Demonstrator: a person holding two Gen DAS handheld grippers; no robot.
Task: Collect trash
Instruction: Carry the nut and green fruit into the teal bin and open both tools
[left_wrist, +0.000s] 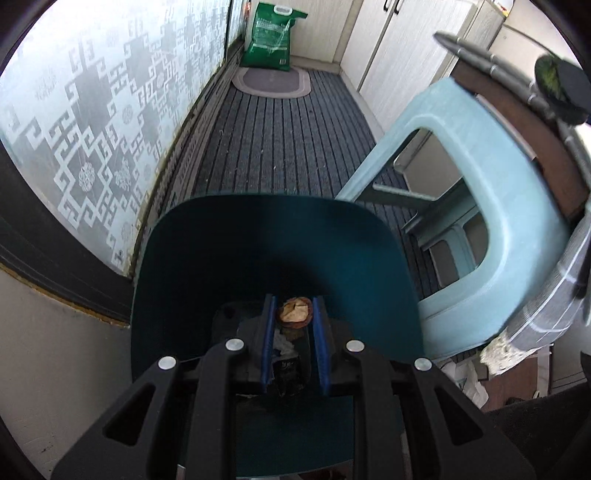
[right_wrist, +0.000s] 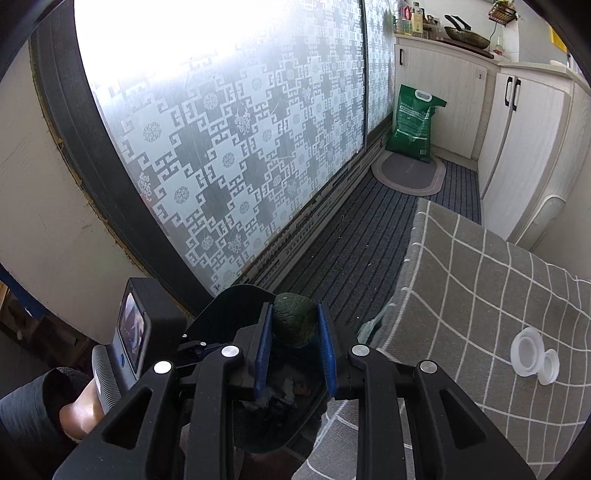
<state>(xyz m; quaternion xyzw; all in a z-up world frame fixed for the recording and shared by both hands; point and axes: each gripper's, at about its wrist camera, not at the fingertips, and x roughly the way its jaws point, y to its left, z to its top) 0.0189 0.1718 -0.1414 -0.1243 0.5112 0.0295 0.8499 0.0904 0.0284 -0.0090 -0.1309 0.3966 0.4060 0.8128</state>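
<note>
My left gripper (left_wrist: 294, 308) is shut on a brown, dried fruit husk (left_wrist: 294, 314) and points down over a dark teal bin (left_wrist: 177, 280). The bin's lid (left_wrist: 273, 243) stands raised behind the husk. Crumpled trash (left_wrist: 286, 354) lies inside, seen between the fingers. My right gripper (right_wrist: 294, 314) is shut on a dark green wrinkled lump (right_wrist: 294, 321), held above the same bin (right_wrist: 288, 424), whose lid (right_wrist: 236, 306) shows at the left. In the left wrist view that green lump (left_wrist: 548, 75) appears blurred at the upper right.
A light blue plastic stool (left_wrist: 491, 192) stands right of the bin. A table with a grey checked cloth (right_wrist: 480, 295) carries two white plastic caps (right_wrist: 532, 356). A patterned glass door (right_wrist: 240, 129) runs along the left. A green bag (right_wrist: 415, 123) and oval mat (right_wrist: 408, 173) lie at the far end.
</note>
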